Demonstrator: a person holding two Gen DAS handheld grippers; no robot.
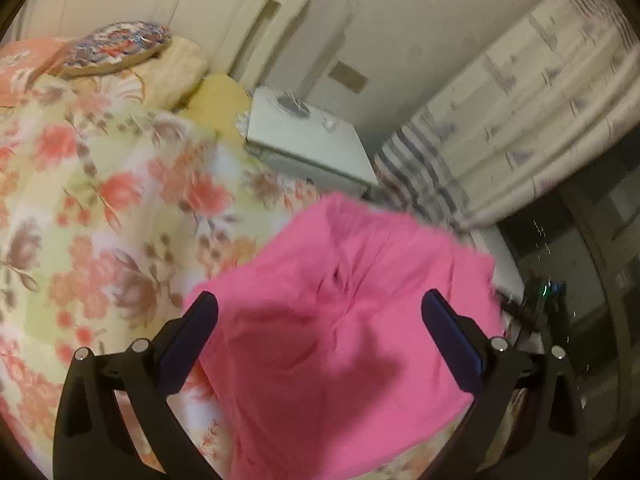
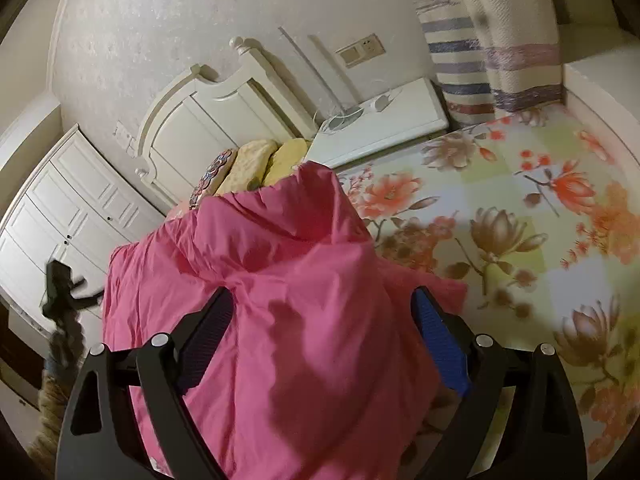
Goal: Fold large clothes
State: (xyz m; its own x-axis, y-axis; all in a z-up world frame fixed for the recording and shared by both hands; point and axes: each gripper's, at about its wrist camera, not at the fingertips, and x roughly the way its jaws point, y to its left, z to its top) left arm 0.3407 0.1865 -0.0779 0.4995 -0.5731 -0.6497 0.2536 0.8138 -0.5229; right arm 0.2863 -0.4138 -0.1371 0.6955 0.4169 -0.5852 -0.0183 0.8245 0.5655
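Since both your tools are free, here is where you stand:
Garment: the bright pink cotton garment [image 1: 352, 320] lies bunched on the floral-print bedspread [image 1: 104, 208], near the bed's edge
Done: it looks gathered into a rough heap, maybe one loose fold; no neat edges show
Left: spreading, squaring and the final folds, by my judgement
Left hand-held gripper [image 1: 320, 320]: fingers spread wide above the cloth, gripping nothing
Right hand-held gripper [image 2: 322, 316]: likewise spread wide, nothing pinched
Around: stacked pillows [image 2: 256, 164] by the cream wooden headboard [image 2: 208, 120], a white bedside cabinet [image 1: 308, 140], striped curtain [image 1: 520, 120]
In the way: puffed ridges hide the hems you need; pillows stay well apart
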